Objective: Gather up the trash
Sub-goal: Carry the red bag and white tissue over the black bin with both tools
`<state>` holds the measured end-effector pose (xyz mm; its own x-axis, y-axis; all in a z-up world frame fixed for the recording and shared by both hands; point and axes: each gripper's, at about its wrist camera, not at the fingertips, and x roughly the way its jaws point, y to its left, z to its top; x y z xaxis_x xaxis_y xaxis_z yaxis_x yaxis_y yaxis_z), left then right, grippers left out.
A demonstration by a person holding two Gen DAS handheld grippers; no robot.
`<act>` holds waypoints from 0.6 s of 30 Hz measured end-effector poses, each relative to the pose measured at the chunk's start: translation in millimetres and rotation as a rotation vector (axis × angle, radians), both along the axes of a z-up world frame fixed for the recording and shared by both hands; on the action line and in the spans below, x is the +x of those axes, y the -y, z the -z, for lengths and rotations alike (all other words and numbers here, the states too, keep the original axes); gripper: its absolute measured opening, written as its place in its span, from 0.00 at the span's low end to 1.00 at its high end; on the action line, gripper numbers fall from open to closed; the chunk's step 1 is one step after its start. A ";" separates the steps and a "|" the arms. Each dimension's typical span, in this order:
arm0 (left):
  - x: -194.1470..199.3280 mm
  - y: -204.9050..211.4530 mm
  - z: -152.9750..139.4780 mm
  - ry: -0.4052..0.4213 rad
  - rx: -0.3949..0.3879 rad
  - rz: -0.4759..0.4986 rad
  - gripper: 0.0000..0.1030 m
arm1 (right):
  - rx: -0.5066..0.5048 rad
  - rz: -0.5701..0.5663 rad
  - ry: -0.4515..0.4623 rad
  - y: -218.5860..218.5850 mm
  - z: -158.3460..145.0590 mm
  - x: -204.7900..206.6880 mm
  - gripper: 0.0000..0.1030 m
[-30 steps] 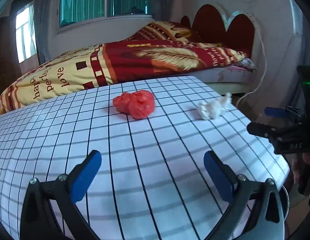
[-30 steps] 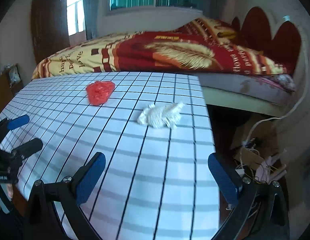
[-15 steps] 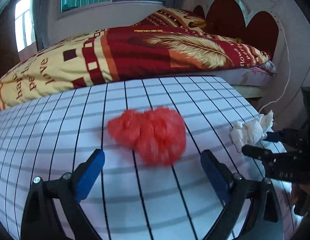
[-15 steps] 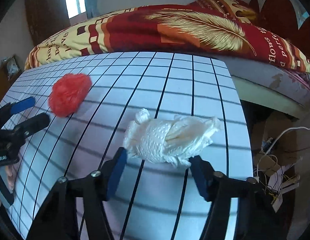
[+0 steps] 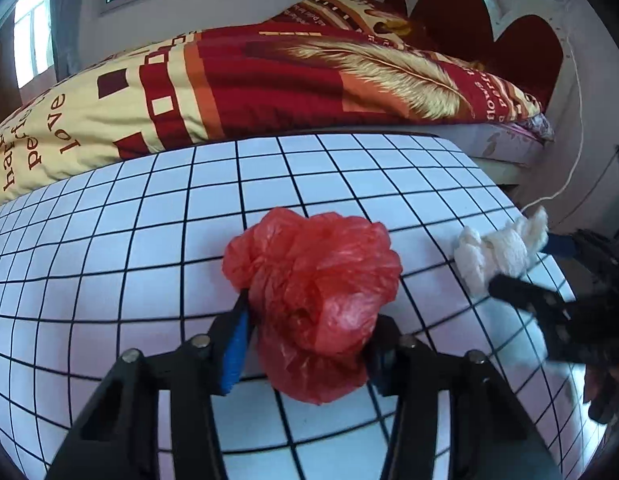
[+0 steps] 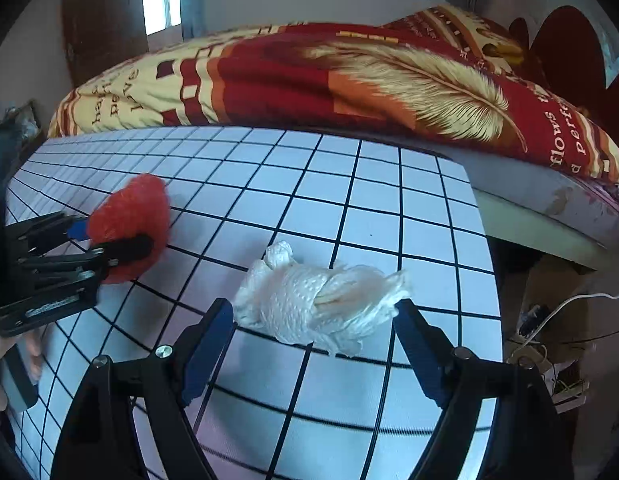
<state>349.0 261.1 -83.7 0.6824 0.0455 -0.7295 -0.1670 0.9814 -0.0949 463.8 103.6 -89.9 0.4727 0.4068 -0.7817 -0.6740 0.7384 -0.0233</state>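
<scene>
Red plastic wad (image 5: 313, 300) squarely between closing left gripper (image 5: 305, 344) pads, pressed; white paper wad (image 6: 317, 304), long axis crosswise, between closing right gripper (image 6: 313, 340) pads, touching.

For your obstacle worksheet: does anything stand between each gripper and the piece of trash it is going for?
Nothing visible does. The crumpled red bag already sits between the closing jaws of the left gripper, pads against its sides. The white tissue wad sits between the closing jaws of the right gripper. Both rest on the grid table.
</scene>
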 end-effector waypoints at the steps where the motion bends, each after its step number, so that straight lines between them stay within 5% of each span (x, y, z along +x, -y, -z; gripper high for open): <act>1: -5.8 1.9 -1.3 0.009 0.011 0.011 0.46 | 0.012 -0.017 -0.036 -0.1 2.8 1.6 0.39; 9: -42.3 21.8 -19.5 0.076 0.074 0.053 0.45 | 0.099 -0.002 -0.001 26.8 -11.7 -38.0 0.36; 18: -106.8 54.7 -33.2 0.116 0.036 0.072 0.45 | 0.131 0.040 0.051 81.2 -38.9 -113.7 0.37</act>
<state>242.2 206.4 -50.5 0.7647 0.0181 -0.6441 -0.0857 0.9936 -0.0738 350.1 22.4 -51.0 0.5285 0.4841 -0.6974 -0.6446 0.7634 0.0414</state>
